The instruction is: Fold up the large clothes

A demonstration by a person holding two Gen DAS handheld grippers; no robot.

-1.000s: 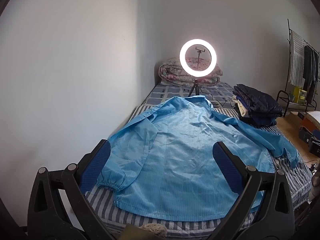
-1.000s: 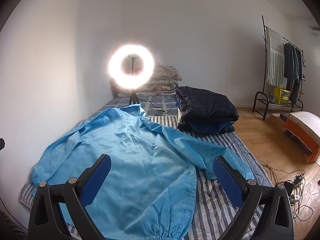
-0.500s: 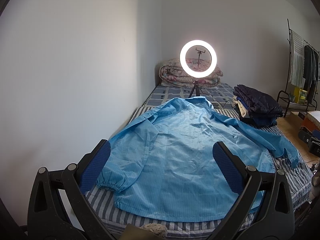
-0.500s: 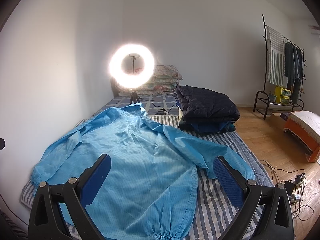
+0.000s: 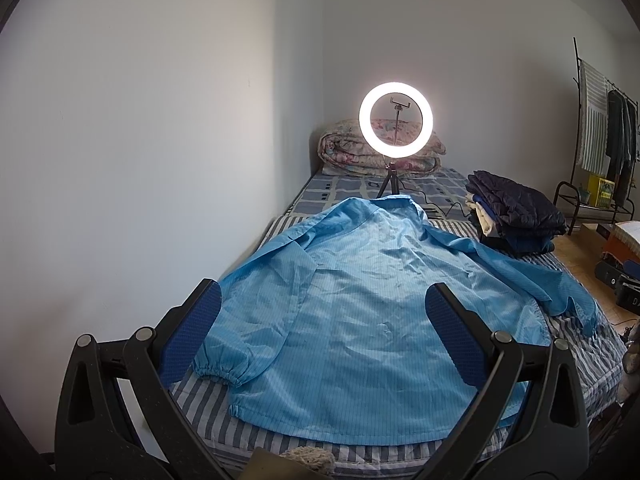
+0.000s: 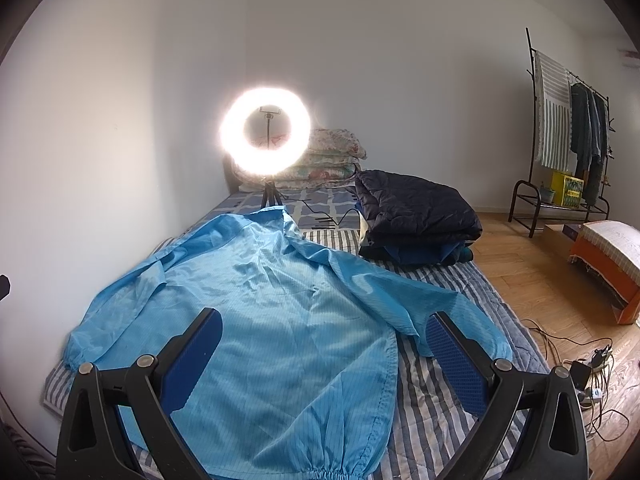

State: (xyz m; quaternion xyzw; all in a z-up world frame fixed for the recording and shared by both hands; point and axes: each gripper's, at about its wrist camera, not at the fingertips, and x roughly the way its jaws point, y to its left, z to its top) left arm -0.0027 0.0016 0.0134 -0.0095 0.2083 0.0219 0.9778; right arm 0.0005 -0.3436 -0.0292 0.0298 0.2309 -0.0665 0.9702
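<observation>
Hovered with left gripper (image 5: 324, 320) and right gripper (image 6: 324, 344) both spread, empty, above blue coat (image 5: 360, 304); best pinched at a sleeve cuff (image 5: 220, 376) first.

- The jacket (image 5: 360, 320) lies spread flat on the bed (image 5: 580, 364), collar toward the far end, hem at the near edge.
- Its 2 sleeves reach out to either side; the right sleeve (image 6: 420, 304) runs toward the bed's right edge.
- Behind the collar a ring light (image 5: 396, 118) stands on the bed on a tripod.
- Behind the light a folded quilt (image 5: 344, 152) lies against the far wall.
- Right of the collar a pile of folded clothes (image 6: 416, 216) sits on the bed.
- Right of the bed, on the floor, stand a clothes rack (image 6: 560, 140) by the far wall and a stool (image 6: 608, 256) nearer; cables (image 6: 580, 368) lie beside the bed.
- The left gripper (image 5: 320, 336) and right gripper (image 6: 320, 356) hang above the jacket's near part, both with jaws apart.
</observation>
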